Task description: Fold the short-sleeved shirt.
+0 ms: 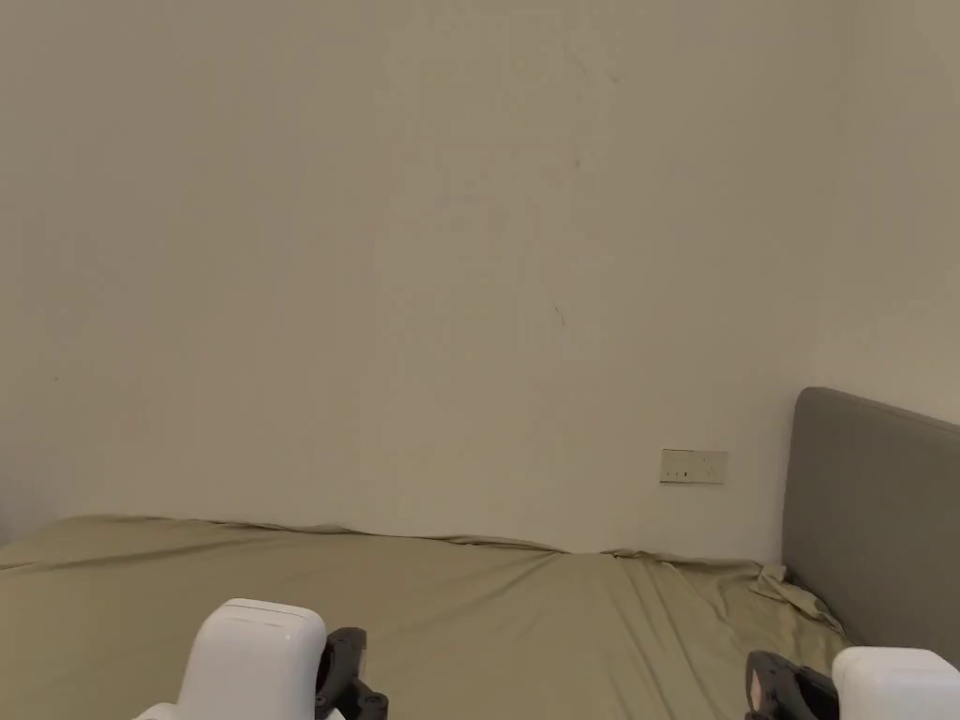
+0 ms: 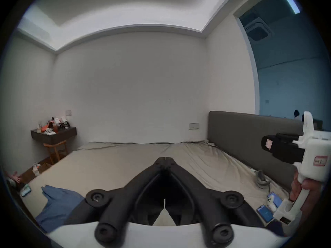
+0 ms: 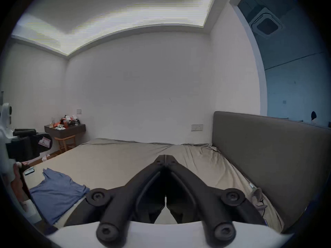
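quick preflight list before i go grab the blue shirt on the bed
1. Left gripper free: ok, jaws shut on nothing.
2. Right gripper free: ok, jaws shut on nothing.
3. Jaws open for a grasp: not ok, both shut.
4. Blue shirt located: ok, it lies rumpled on the bed sheet, left of both grippers.
5. Shirt spread flat: not ok, it looks bunched.
6. Folding space: cannot tell fully; phones lie on the sheet by the headboard.

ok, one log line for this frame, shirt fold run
stage: pre-grasp | left gripper: shut, empty | right gripper: shut, empty | blue shirt: lying on bed, untouched
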